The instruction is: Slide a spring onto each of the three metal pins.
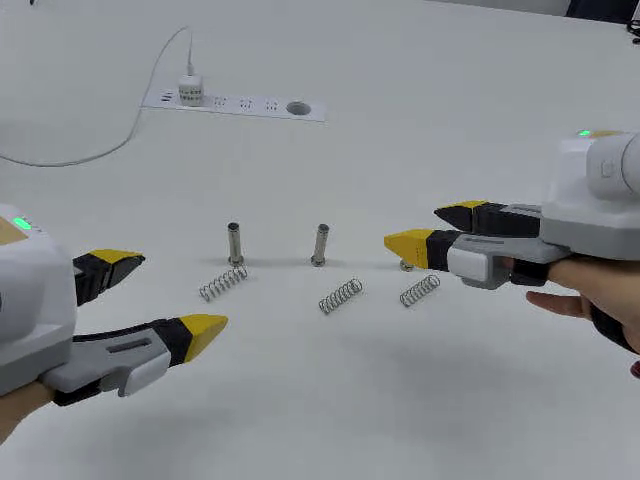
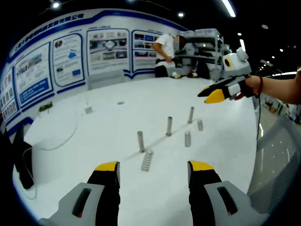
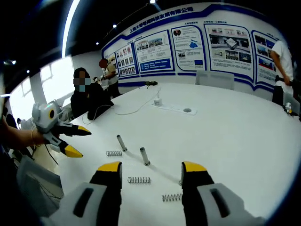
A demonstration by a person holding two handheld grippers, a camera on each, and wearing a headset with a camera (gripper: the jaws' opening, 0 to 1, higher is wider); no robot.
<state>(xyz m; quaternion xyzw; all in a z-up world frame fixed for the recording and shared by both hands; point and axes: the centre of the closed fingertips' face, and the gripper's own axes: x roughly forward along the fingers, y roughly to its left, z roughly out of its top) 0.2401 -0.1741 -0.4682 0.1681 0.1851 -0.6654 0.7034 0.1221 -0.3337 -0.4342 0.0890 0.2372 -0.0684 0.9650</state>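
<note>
I look down on a white table (image 1: 420,90). Three short metal pins stand upright in a row across its middle. A coiled spring lies on its side just to the near side of each pin, and none is threaded on.

The left pin (image 1: 234,243) has the left spring (image 1: 222,283) lying slanted close to its foot. The middle pin (image 1: 320,244) has the middle spring (image 1: 340,295) just near and slightly right of it. The right pin (image 1: 406,265) is mostly covered by a yellow jaw tip, so I see just its base. The right spring (image 1: 419,290) lies beside it on the near side.

My left gripper (image 1: 165,298) hovers at the near left, well apart from the pins. Its jaws are spread wide with nothing between them. My right gripper (image 1: 432,230) reaches in from the right, over the right pin, with its jaws parted and empty. I cannot tell whether its lower jaw touches the pin.

At the far left of the table a white power strip (image 1: 250,105) lies flat. A white plug (image 1: 190,90) sits in it, and a cable (image 1: 140,115) curves away to the left.
</note>
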